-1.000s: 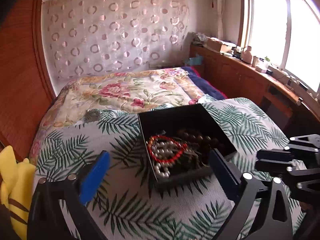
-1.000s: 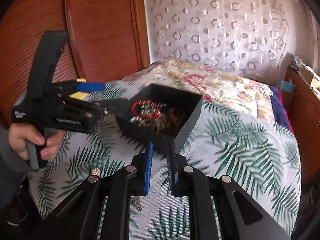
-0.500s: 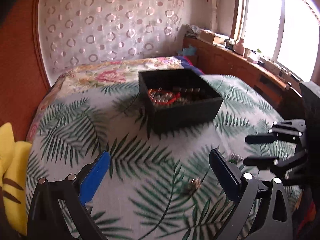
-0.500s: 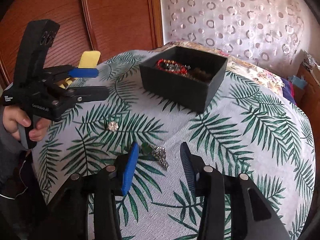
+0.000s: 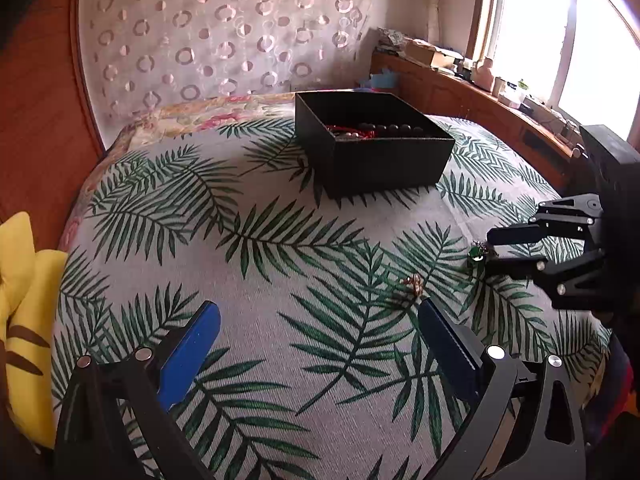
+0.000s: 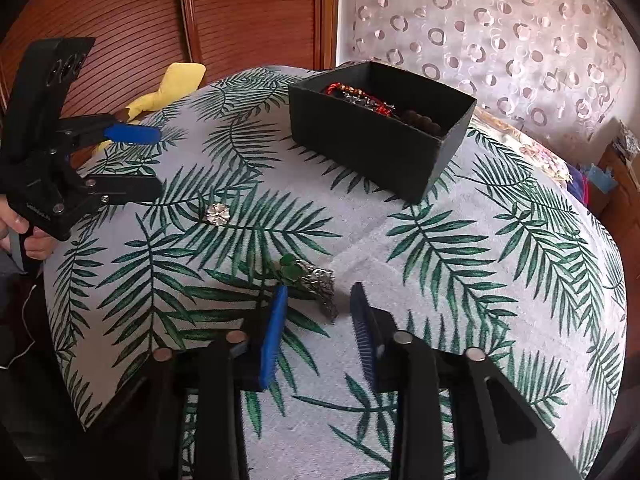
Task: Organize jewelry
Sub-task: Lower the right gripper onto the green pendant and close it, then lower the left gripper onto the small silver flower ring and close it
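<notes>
A: Closing now, the right hand-held gripper (image 6: 318,318) has its jaws moving in with the silver-and-green piece (image 6: 316,280) lying just ahead of the tips, at about 12 o'clock in the right wrist view. The pads do not press on it yet, so nothing is held.

B: Long axis?

A: The silver chain part runs from roughly 11 o'clock toward 5 o'clock, its tail reaching into the gap between the jaws; the green bead sits at the far left end, just beyond the blue pad.

B: And the left hand-held gripper (image 5: 316,344)?

A: Spread wide, empty. The small flower-shaped brooch (image 5: 414,282) lies on the leaf-print bedspread (image 5: 280,240) at about 1 o'clock from it, just off its right finger tip.

B: Which hand is nearer which piece?

A: Right to the chain piece, left to the brooch; the pieces lie near each other but apart.

B: Destination?

A: The black box (image 6: 380,136), already holding red and dark beads, sits on the bed at 12 to 1 o'clock from both hands, well apart from the loose pieces.

B: Judgement?

A: Right needs a slight push forward so the pads catch the bulk of the chain, not only its tail.
</notes>
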`<action>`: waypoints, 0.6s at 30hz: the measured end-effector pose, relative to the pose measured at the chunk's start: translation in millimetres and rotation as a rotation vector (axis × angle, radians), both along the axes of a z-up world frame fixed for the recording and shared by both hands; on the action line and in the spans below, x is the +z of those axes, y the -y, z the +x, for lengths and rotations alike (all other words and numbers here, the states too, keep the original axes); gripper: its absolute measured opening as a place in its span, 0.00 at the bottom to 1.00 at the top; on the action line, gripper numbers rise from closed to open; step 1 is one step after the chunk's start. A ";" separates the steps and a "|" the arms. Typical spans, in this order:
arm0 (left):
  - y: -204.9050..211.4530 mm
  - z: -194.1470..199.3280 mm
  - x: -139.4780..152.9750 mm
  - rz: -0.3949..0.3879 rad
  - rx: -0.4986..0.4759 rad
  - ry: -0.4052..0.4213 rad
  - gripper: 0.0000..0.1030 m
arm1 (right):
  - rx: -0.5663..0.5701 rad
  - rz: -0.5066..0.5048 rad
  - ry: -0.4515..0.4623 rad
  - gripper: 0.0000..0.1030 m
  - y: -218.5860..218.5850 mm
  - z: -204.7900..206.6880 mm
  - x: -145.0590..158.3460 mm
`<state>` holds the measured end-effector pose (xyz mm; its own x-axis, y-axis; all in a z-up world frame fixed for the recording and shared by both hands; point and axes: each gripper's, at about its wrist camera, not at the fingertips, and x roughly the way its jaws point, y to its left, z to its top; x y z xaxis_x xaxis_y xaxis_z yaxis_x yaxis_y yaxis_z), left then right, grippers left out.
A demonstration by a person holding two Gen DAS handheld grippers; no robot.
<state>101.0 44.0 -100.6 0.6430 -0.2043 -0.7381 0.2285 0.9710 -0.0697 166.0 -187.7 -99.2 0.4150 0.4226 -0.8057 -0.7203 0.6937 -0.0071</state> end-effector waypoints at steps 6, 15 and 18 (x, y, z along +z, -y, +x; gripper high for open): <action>4.5 -1.6 0.3 -0.005 -0.007 -0.001 0.93 | 0.019 -0.021 0.015 0.08 -2.9 2.7 0.1; 20.3 2.6 0.5 -0.027 -0.015 -0.005 0.93 | -0.007 0.036 0.053 0.02 0.8 0.5 15.6; 28.5 3.2 0.1 -0.014 -0.029 -0.006 0.93 | -0.011 0.046 0.073 0.02 2.7 -0.7 21.3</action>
<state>104.2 15.5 -100.5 0.6322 -0.2335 -0.7388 0.2563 0.9629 -0.0850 165.3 -190.4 -78.0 0.4764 0.4534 -0.7533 -0.7115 0.7022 -0.0273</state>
